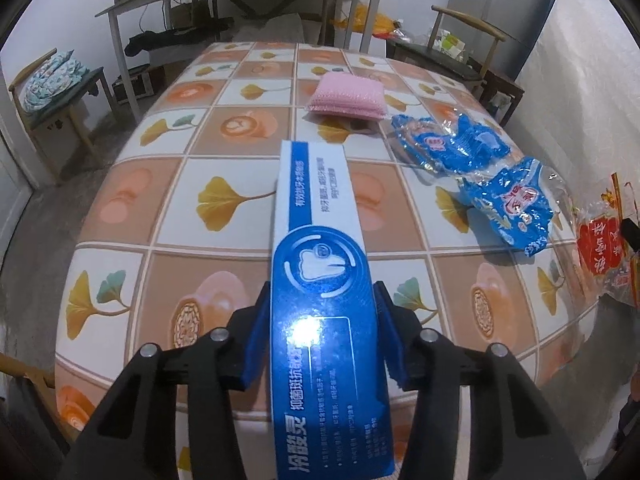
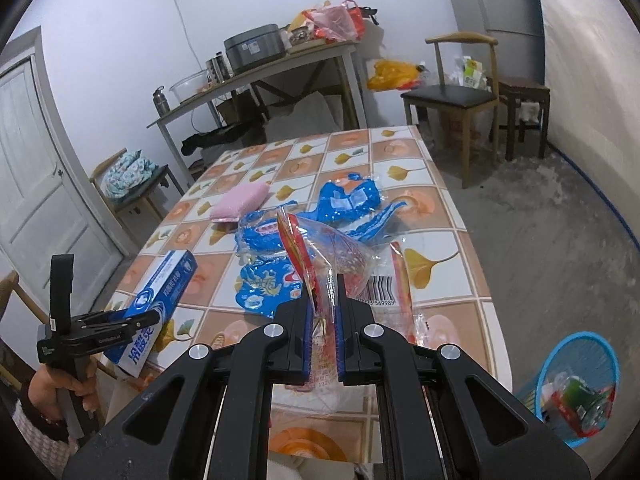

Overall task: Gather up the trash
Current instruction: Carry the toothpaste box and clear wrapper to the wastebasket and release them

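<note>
A: What has been gathered?

B: A toothpaste box [image 1: 320, 264] is clamped in the left hand-held gripper [image 1: 322, 320]; a clear wrapper [image 2: 340, 264] is pinched in the right hand-held gripper [image 2: 325, 312].

A: What is left?

B: Blue wrappers [image 2: 348, 200] at twelve o'clock on the surface [image 2: 452, 248] (the bin [image 2: 576, 384] is partly filled).

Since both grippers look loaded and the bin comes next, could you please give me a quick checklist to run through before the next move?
1. Left gripper on the toothpaste box: cannot tell; the pads flank it, but contact is unclear.
2. Box lifted off the table: ok, seen raised in the right wrist view.
3. Right gripper pinching the clear wrapper: ok, jaws shut on it.
4. Blue bin in view and open: ok, on the floor to the right, some trash inside.
5. Table cleared: not ok; blue wrappers and a pink sponge remain.
</note>
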`<state>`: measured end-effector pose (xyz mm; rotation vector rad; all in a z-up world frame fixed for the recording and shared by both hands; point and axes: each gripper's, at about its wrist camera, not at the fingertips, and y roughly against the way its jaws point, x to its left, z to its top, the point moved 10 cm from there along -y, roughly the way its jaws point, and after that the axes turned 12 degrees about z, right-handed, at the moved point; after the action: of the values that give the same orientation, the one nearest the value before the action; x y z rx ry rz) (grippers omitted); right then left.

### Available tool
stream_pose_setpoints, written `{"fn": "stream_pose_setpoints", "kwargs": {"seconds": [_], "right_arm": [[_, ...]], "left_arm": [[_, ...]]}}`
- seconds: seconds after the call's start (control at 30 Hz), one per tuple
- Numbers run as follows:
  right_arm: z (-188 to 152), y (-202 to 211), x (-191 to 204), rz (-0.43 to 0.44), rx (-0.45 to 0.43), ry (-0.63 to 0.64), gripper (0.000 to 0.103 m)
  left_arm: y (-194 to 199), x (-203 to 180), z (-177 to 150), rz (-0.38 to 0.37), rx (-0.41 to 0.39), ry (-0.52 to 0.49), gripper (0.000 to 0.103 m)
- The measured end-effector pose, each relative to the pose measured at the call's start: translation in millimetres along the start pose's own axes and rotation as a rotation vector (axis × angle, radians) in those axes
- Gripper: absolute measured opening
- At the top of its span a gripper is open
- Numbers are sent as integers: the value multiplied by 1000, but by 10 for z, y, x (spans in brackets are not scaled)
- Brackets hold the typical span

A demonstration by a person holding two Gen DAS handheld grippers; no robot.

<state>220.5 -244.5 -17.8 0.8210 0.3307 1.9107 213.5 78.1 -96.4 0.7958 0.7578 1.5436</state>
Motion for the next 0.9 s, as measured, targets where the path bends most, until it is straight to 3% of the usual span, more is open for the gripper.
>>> {"fn": "stream_pose_setpoints", "kwargs": {"seconds": [0.27, 0.53, 0.7, 0.9], "right_arm": [[31, 186, -36, 23, -38, -35, 7], [46, 574, -209, -12, -106, -67, 7], [110, 1078, -542, -101, -190, -105, 7], [31, 1903, -1156, -274, -313, -191, 7]], "left_arm": [[226, -82, 7, -21, -39, -6, 46], [535, -294, 81, -83, -83, -15, 45], [851, -681, 188, -168, -141, -71, 45], [1180, -1628, 296, -330, -183, -228, 45]]}}
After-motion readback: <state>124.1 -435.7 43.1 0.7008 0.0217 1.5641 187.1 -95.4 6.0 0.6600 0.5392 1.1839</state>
